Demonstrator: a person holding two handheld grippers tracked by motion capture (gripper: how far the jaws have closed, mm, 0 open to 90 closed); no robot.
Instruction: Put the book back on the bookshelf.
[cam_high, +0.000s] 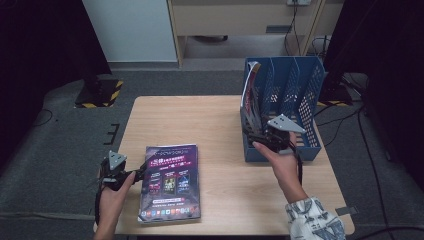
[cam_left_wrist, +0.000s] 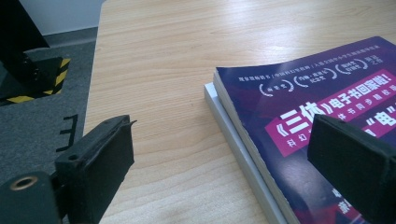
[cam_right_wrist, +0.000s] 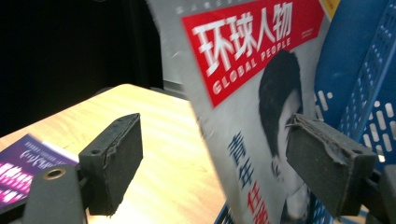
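A: Filing magazines. Right gripper (cam_high: 257, 136) jaws apart, astride magazine (cam_right_wrist: 247, 93) standing in blue rack (cam_high: 305, 82), far right, pads not pressing.

B: Left gripper (cam_high: 141, 168) gaping too, beside purple book (cam_high: 170, 182), near left. Next, probably: clamp its edge, lift toward rack.

High view overlooks the table (cam_high: 220, 120); both close tool views share its top.
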